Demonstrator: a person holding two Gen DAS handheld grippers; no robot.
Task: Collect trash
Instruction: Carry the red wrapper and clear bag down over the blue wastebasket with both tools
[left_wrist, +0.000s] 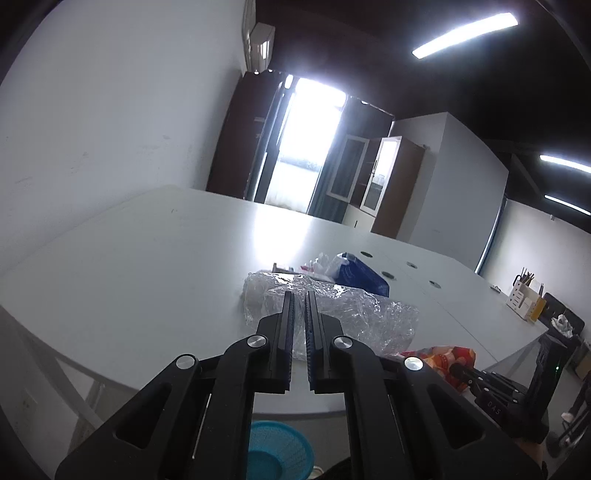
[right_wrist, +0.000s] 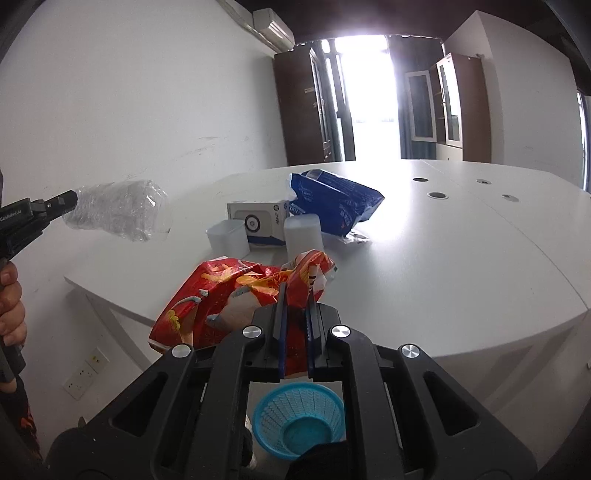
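Trash hung off the table (right_wrist: 461, 280) edge: your left gripper (left_wrist: 300, 295) had its jaws pinched on clear plastic (left_wrist: 354, 310), your right gripper (right_wrist: 295, 291) clamped a red bag (right_wrist: 221, 295); a blue basket (right_wrist: 299, 421) sat below.

The right wrist view shows one crumpled clear plastic bag (right_wrist: 118, 210) at mid-left, one red snack bag (right_wrist: 221, 295) in the lower centre, one blue package (right_wrist: 332, 201) and one white carton (right_wrist: 258, 218) above it. Two translucent white tubs (right_wrist: 227, 238) (right_wrist: 303, 232) stand between them. One blue mesh basket (right_wrist: 299, 421) sits at the bottom, and four round grommets (right_wrist: 437, 195) dot the white table (right_wrist: 461, 266).
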